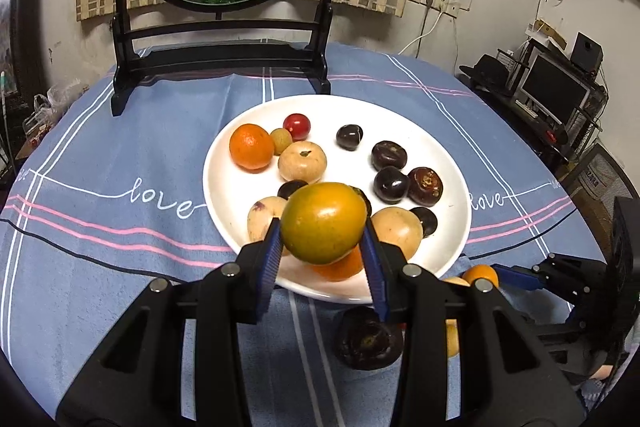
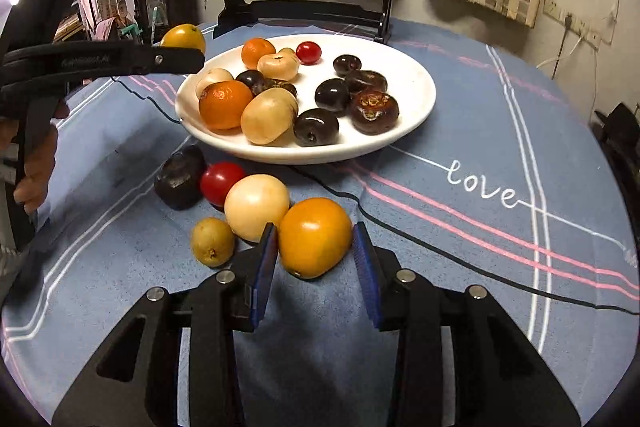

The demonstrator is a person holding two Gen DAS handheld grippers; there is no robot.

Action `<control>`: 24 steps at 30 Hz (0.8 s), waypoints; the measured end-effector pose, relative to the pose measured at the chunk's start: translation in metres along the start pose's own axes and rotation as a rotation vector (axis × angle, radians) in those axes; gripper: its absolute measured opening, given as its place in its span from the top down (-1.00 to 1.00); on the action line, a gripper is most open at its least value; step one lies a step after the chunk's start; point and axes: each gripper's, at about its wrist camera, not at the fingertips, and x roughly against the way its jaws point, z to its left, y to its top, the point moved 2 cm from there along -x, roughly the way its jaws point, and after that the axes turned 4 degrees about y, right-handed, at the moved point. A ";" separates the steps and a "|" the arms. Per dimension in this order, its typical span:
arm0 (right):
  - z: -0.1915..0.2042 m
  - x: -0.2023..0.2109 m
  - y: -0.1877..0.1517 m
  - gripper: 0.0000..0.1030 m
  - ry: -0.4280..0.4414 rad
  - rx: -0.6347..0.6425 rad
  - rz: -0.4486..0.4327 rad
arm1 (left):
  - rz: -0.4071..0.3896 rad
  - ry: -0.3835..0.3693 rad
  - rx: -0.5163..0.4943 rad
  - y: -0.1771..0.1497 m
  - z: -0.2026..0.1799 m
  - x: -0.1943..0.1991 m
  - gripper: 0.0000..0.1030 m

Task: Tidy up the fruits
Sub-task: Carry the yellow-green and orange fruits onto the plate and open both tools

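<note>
Your left gripper (image 1: 323,239) is clamped on a yellow-green round fruit (image 1: 323,223), its blue pads pressed to both sides, and holds it in the air above the near rim of the white plate (image 1: 224,203) at the centre of the left wrist view. Drop it from there and it could strike the pale fruit (image 1: 396,229) or the mandarin (image 1: 338,267) beneath, roll across the crowded plate, or tip over the rim onto the blue tablecloth (image 1: 120,267); I would lower it into a bare patch first. Your right gripper (image 2: 315,255) has its jaws around an orange round fruit (image 2: 315,237) lying on the cloth in the lower centre of the right wrist view; the left pad seems to touch it, a thin gap shows at the right pad, so I cannot tell whether it is truly gripped. If you lift with a loose hold, it could slip and knock the cream fruit (image 2: 256,207) just beside it, which touches the cherry tomato (image 2: 220,181) and sits near the small brown fruit (image 2: 212,241) and dark fruit (image 2: 180,177). Both grippers slope downward; the left one reaches in from the upper left of the right wrist view, a hand (image 2: 36,171) on its handle.
</note>
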 end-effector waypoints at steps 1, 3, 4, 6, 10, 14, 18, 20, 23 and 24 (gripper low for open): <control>-0.002 0.001 0.001 0.25 0.008 -0.010 0.000 | 0.002 0.001 -0.001 -0.001 0.000 0.000 0.23; -0.004 0.001 0.000 0.25 0.024 -0.026 0.003 | 0.003 0.004 -0.002 0.000 0.000 0.000 0.23; -0.003 0.002 0.001 0.25 0.026 -0.028 0.003 | 0.002 0.006 0.000 0.000 0.001 0.000 0.23; -0.008 0.006 0.000 0.26 0.053 -0.058 -0.002 | 0.002 0.009 0.008 0.002 0.003 -0.001 0.23; -0.026 0.027 0.008 0.26 0.087 -0.154 -0.066 | -0.005 0.020 0.036 0.009 0.010 -0.002 0.23; -0.041 0.044 0.022 0.26 0.092 -0.208 -0.120 | 0.001 0.027 0.038 0.019 0.013 -0.008 0.23; -0.035 0.031 0.063 0.26 0.071 -0.167 -0.118 | 0.016 0.043 0.018 0.033 0.005 -0.024 0.23; -0.031 0.018 0.081 0.26 0.079 -0.158 -0.119 | 0.032 0.043 0.015 0.039 0.000 -0.037 0.23; -0.029 -0.008 0.104 0.26 0.073 -0.148 -0.114 | 0.051 0.033 0.010 0.048 -0.010 -0.054 0.23; -0.030 -0.014 0.107 0.26 0.070 -0.151 -0.111 | 0.055 0.030 0.008 0.051 -0.012 -0.059 0.22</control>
